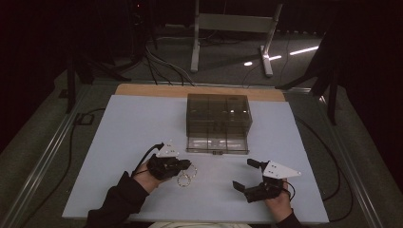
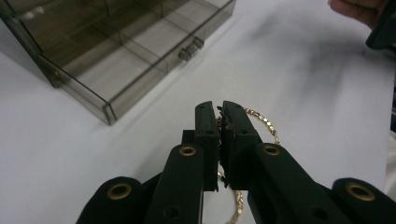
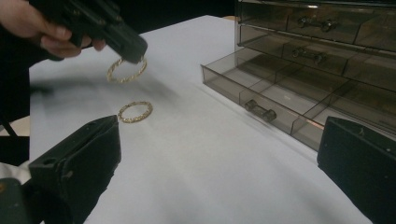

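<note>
My left gripper (image 2: 219,109) is shut on a gold beaded bracelet (image 2: 262,122), which hangs from the jaw tips a little above the white table. From the right gripper view, that gripper (image 3: 133,49) holds the bracelet (image 3: 126,70) in the air, and a second gold bracelet (image 3: 135,112) lies flat on the table beneath it. In the high view the left gripper (image 1: 187,164) sits left of centre, with the lying bracelet (image 1: 184,180) just in front of it. My right gripper (image 1: 244,174) rests near the front right, its jaws wide open (image 3: 220,128) and nothing between them.
A smoky transparent drawer box (image 1: 218,114) stands at the table's middle back, its lowest drawer (image 1: 217,145) pulled out towards me, divided into compartments (image 3: 280,100). White table surface (image 1: 123,133) spreads to both sides. Cables and stand legs lie on the floor beyond.
</note>
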A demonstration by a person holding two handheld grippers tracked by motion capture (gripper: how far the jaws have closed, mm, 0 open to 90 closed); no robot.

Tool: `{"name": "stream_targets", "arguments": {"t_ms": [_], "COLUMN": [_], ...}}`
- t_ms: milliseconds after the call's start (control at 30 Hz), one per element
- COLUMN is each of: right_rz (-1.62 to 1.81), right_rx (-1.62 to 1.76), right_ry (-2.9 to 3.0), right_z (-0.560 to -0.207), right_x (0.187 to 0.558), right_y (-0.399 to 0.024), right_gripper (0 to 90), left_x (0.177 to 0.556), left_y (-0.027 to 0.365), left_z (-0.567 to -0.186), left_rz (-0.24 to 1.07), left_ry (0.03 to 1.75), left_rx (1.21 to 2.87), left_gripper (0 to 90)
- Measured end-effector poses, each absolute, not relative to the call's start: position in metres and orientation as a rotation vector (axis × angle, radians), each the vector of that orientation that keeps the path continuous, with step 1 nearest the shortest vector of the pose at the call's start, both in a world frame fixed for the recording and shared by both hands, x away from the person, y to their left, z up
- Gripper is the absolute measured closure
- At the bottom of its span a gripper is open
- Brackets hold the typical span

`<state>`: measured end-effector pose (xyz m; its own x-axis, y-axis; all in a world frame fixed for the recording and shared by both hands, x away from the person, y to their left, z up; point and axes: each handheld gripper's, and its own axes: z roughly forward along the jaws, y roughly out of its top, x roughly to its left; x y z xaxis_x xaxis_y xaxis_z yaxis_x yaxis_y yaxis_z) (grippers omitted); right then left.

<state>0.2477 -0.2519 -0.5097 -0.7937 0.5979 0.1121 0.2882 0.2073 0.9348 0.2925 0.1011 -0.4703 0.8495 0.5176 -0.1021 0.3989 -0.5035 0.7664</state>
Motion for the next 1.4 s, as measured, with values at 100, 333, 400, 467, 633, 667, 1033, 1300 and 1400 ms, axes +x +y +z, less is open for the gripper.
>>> {"name": "stream_targets", "arguments": {"t_ms": [100,333,400,467,633,667,1033,1300,1400], "right_rz": [1.617,1.617,1.615,1.617,1.618,1.618,1.618,1.622,1.62], "right_rx": [0.842,0.842,0.841,0.844,0.844,0.844,0.838,0.838,0.838], "right_ry": [2.21,2.212,2.214,2.214,2.213,2.213,2.213,2.215,2.217], "right_z": [-0.51,-0.51,-0.51,-0.51,-0.51,-0.51,-0.51,-0.51,-0.51], "right_x": [0.248,0.248,0.248,0.248,0.248,0.248,0.248,0.248,0.248], "right_y": [-0.252,-0.252,-0.252,-0.252,-0.252,-0.252,-0.252,-0.252,-0.252], "right_gripper": [0.0,0.0,0.0,0.0,0.0,0.0,0.0,0.0,0.0], "left_x": [0.295,0.305,0.308,0.311,0.32,0.322,0.34,0.355,0.364], "left_y": [0.101,0.097,0.096,0.094,0.09,0.089,0.084,0.081,0.079], "left_z": [-0.467,-0.46,-0.458,-0.457,-0.453,-0.453,-0.452,-0.462,-0.468], "left_rz": [0.172,0.178,0.179,0.18,0.191,0.187,0.215,0.215,0.216], "left_ry": [0.668,0.669,0.668,0.677,0.686,0.691,0.746,0.817,0.855], "left_rx": [2.156,2.139,2.134,2.128,2.117,2.111,2.091,2.071,2.07], "left_gripper": [87.3,87.3,87.3,87.3,87.3,87.3,87.2,87.2,87.2]}}
